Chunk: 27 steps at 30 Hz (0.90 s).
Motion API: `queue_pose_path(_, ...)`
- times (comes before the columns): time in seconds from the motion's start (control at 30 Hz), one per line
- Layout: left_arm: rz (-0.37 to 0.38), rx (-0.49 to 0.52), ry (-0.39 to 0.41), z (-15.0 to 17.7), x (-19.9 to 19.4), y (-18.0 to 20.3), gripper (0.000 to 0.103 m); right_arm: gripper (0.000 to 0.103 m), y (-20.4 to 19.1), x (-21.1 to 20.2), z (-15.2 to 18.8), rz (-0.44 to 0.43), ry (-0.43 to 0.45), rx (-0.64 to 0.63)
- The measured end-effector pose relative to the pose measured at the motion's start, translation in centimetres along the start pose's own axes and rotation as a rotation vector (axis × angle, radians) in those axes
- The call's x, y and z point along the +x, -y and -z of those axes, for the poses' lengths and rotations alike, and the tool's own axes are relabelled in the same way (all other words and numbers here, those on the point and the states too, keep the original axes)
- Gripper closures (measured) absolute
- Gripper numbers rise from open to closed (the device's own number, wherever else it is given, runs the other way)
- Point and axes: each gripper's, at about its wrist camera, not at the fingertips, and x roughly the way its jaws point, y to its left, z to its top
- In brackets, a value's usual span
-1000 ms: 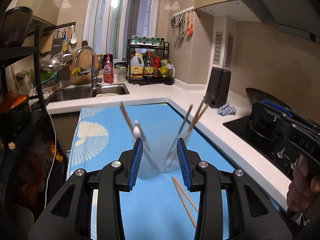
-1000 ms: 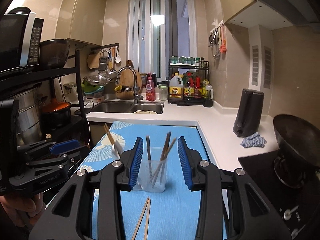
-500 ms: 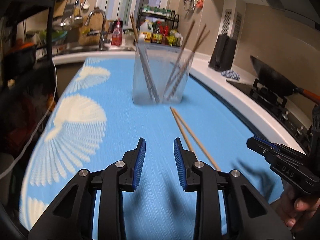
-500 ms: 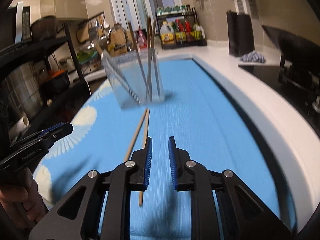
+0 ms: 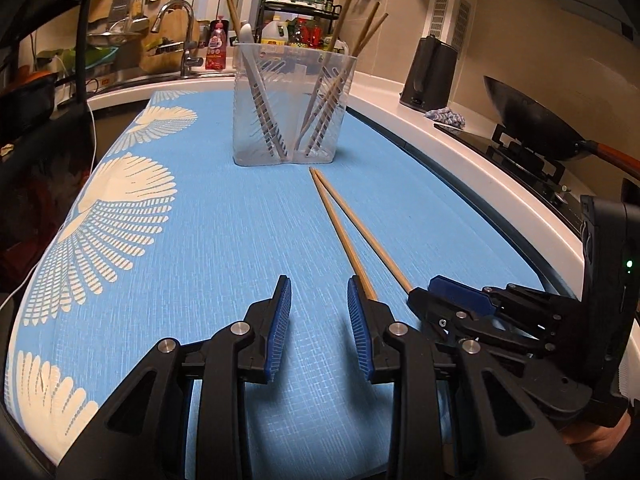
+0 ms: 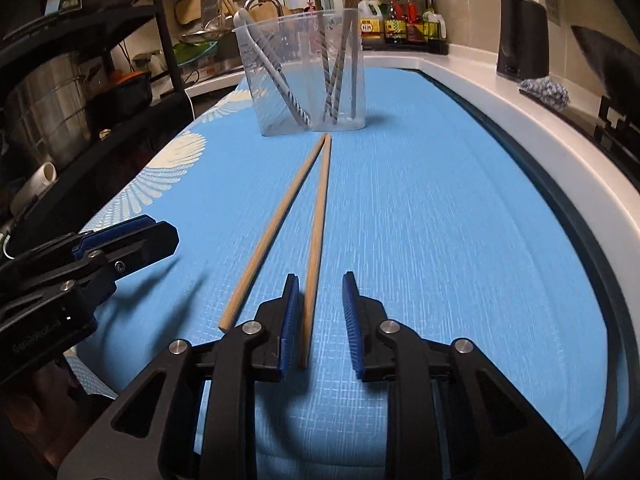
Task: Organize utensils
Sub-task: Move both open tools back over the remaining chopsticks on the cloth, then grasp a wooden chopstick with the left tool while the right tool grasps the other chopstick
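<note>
Two wooden chopsticks [image 5: 352, 220] lie side by side on the blue mat [image 5: 224, 220], pointing at a clear plastic holder [image 5: 291, 104] that stands upright with several chopsticks and a white utensil in it. My left gripper [image 5: 319, 294] is open and empty, low over the mat, just left of the chopsticks' near ends. My right gripper [image 6: 320, 292] is open, low over the mat, with the near end of one chopstick [image 6: 316, 240] lying between its jaws. The other chopstick [image 6: 276, 232] lies to its left. The holder also shows in the right wrist view [image 6: 304, 76].
A white counter edge [image 5: 472, 168] runs along the mat's right side, with a black kettle [image 5: 430, 74], a cloth [image 5: 446, 116] and a wok [image 5: 536, 124] on the stove. The sink and tap [image 5: 180, 36] are behind. A black rack [image 6: 80, 92] with pots stands left.
Both grippers have dropped from above the holder down to the mat and pulled back. The right gripper narrowed, then opened around one chopstick's near end.
</note>
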Motion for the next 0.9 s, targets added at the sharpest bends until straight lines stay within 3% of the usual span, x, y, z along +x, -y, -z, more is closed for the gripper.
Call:
queue_pose_path(0.07,0.003,0.004,-0.007,-0.1,0.3,0.6,0.064,0.098,0.4,-0.2,0.0,0.008,-0.002,0.009)
queue_pose_path(0.13,0.001,0.017,-0.007,-0.1,0.8,1.4,0.049,0.098,1.3,-0.5,0.1,0.024,0.005,0.033)
queue_pose_path(0.5,-0.093,0.133,-0.066,0.4,4.5,5.2,0.049,0.098,4.3,-1.8,0.7,0.08,0.011,0.091)
queue_pose_path(0.57,-0.119,0.159,-0.068,0.5,4.6,5.4,0.052,0.098,4.3,-1.8,0.7,0.081,0.008,0.09)
queue_pose_path(0.73,-0.153,0.143,-0.06,0.3,3.8,3.9,0.096,0.098,3.6,-1.4,0.4,0.072,0.004,0.08)
queue_pose_path(0.9,-0.164,0.075,-0.048,0.3,2.1,0.5,0.097,0.098,2.6,-1.2,0.0,0.051,0.009,0.072)
